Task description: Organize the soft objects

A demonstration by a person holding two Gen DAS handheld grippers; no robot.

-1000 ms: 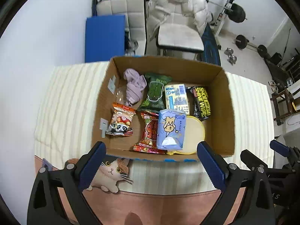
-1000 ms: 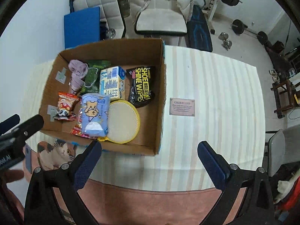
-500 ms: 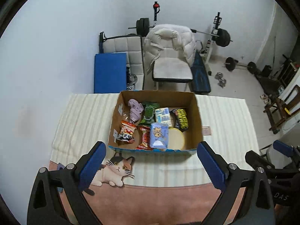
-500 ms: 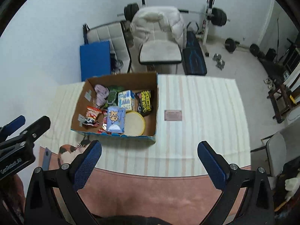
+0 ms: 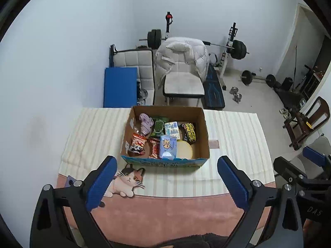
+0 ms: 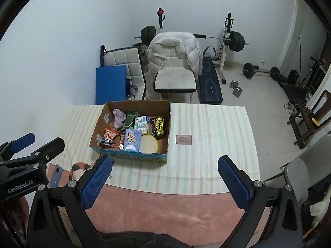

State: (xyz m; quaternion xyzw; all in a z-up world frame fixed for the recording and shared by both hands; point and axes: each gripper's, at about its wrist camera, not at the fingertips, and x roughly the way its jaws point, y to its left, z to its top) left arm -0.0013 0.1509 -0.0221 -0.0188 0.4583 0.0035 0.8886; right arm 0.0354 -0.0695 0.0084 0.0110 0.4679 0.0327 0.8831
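Left wrist view: cardboard box (image 5: pixel 203 132) is seen ahead of and beyond the left gripper (image 5: pixel 166 178), roughly centred between its fingers, w/ the box's long axis running across the view, parallel to the table's near edge. Right wrist view: same box (image 6: pixel 168 130) lies ahead and off to the left of the right gripper (image 6: pixel 165 176), so the left gripper is judged better lined up for a reach into it; both are well apart from the box. Both grippers are spread wide, nothing held.

All soft items are inside the box. Against the far wall, nr the far-left corner: a crumpled lilac cloth (image 5: pixel 145 123), limp fabric. Beside it a green foil pouch (image 5: pixel 158 126), then a blue-white tissue pack (image 5: pixel 172 129), then a black shoe-wipes pack (image 5: pixel 189 132) toward the right wall. Along the near wall: a red snack bag w/ a panda print (image 5: pixel 137 143), a red crinkly wrapper (image 5: pixel 154 149), a pale blue tissue pack w/ a cartoon animal (image 5: pixel 167 146) standing over the others, and a round cream-yellow flat pad (image 5: pixel 184 149) partly under it. Films look glossy and slippery; packs look squashy.

Box sits on a cream striped cloth (image 5: pixel 93 128) over the table; a cat-shaped printed piece (image 5: pixel 126 180) lies flat nr the near-left edge, and a small brown card (image 6: pixel 183 139) just right of the box.
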